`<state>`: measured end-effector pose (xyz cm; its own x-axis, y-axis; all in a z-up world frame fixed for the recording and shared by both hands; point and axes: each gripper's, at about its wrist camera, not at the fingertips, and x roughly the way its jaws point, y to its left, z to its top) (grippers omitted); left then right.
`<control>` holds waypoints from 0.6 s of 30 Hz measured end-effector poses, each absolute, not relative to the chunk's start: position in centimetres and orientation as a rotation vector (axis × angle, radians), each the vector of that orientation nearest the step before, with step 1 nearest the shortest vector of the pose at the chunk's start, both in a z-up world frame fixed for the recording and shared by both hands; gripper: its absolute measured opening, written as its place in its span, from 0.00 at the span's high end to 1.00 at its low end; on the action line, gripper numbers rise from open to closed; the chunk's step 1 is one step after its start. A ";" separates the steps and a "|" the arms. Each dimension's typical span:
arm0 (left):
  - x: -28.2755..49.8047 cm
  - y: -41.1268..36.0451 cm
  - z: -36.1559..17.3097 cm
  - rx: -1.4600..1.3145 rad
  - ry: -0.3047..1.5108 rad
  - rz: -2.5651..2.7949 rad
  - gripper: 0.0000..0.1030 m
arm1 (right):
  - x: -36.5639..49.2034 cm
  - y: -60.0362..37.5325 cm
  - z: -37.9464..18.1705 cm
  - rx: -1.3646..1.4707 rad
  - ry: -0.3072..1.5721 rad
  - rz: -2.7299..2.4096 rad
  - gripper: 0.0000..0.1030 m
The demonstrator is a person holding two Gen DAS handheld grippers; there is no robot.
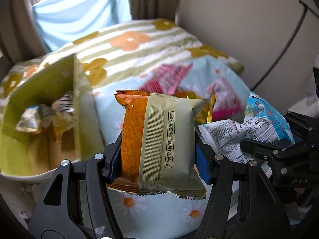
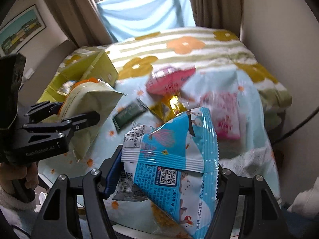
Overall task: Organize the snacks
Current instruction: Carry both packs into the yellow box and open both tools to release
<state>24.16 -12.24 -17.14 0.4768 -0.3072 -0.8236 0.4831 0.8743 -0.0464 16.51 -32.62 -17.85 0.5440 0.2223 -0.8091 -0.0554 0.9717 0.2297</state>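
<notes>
Two grippers loaded: left gripper [image 1: 158,159] clamps orange-and-tan snack packet [image 1: 159,139] beside green box [image 1: 39,107]; right gripper [image 2: 167,181] clamps blue snack bag [image 2: 175,159] above daisy cloth [image 2: 127,209].

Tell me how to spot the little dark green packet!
Find the daisy-print blue cloth. Near its middle, left of the shiny gold wrapper, lies the dark green packet. It is the only flat, dark one; its neighbours are pink, gold or light blue.
</notes>
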 end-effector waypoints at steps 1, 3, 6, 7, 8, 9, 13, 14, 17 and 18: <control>24.2 -11.7 -16.2 0.183 0.950 -0.472 0.44 | 16.7 -32.6 -17.2 0.178 0.972 0.174 0.37; 24.1 -10.5 -14.6 0.154 0.925 -0.443 0.44 | 17.2 -32.1 -15.6 0.169 0.952 0.196 0.37; 24.4 -8.4 -12.1 0.127 0.879 -0.389 0.44 | 17.9 -31.2 -14.0 0.165 0.926 0.226 0.37; 24.5 -7.4 -11.3 0.114 0.866 -0.373 0.44 | 18.3 -30.7 -13.4 0.161 0.916 0.239 0.37; 24.7 -6.6 -10.7 0.102 0.855 -0.361 0.44 | 18.6 -30.2 -13.0 0.155 0.908 0.246 0.37; 25.0 -5.6 -10.1 0.092 0.847 -0.348 0.44 | 19.0 -29.5 -12.4 0.145 0.899 0.252 0.37; 26.3 -0.7 -8.7 0.058 0.824 -0.285 0.44 | 21.0 -26.2 -10.7 0.121 0.871 0.294 0.37; 26.7 0.5 -8.5 0.047 0.821 -0.276 0.44 | 21.4 -25.1 -10.4 0.115 0.867 0.305 0.37; 28.4 4.2 -8.1 0.028 0.819 -0.241 0.44 | 23.2 -21.8 -10.1 0.107 0.857 0.339 0.37; 28.9 5.4 -8.1 0.026 0.821 -0.232 0.44 | 23.9 -20.6 -10.0 0.109 0.855 0.350 0.37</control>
<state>28.94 5.38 -8.11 0.6573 -0.1950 -0.7280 0.2149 0.9743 -0.0669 23.92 -20.65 -9.99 0.6032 0.3455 -0.7189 -0.2586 0.9373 0.2335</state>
